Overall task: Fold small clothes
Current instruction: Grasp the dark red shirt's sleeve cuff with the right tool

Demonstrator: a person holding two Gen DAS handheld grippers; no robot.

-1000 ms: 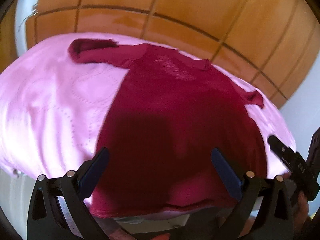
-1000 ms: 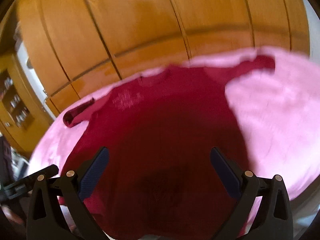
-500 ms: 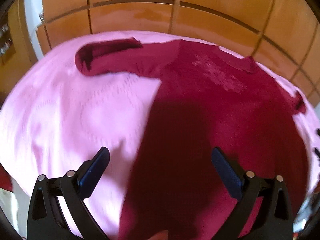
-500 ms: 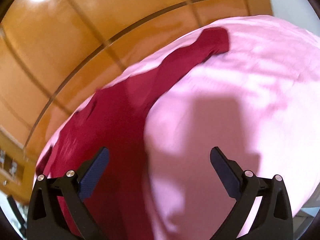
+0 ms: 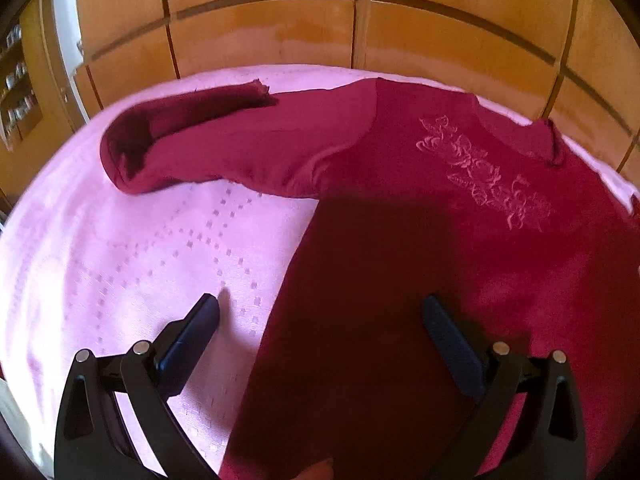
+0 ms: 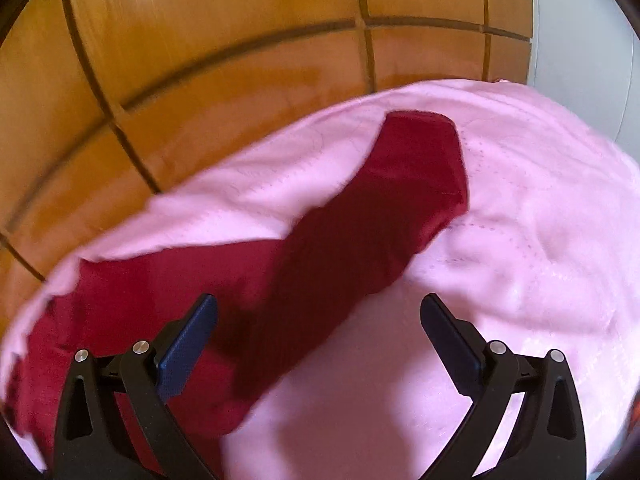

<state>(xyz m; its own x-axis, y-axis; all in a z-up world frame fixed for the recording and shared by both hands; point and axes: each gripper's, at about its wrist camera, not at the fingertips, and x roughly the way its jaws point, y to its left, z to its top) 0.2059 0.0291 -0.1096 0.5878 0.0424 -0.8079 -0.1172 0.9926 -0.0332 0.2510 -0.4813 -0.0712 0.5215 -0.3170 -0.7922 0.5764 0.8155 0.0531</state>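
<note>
A dark red long-sleeved top [image 5: 420,240] with a floral print [image 5: 488,172] lies flat on a pink cloth [image 5: 132,264]. Its left sleeve [image 5: 224,148] stretches out to the left, the cuff end folded back over itself. My left gripper [image 5: 320,316] is open and empty, low over the top's left side edge below the armpit. In the right wrist view the other sleeve [image 6: 384,216] runs up to the right across the pink cloth [image 6: 520,280]. My right gripper [image 6: 318,316] is open and empty, just above that sleeve near the shoulder.
Wooden panelled cupboard doors [image 5: 360,20] stand right behind the pink-covered surface, also in the right wrist view [image 6: 200,80]. A shelf with small items [image 5: 16,92] is at the far left. A white wall [image 6: 580,40] is at the right.
Both grippers have swung outward from the top's middle and hem: the left toward the left sleeve and side edge, the right toward the right sleeve. Both stayed open.
</note>
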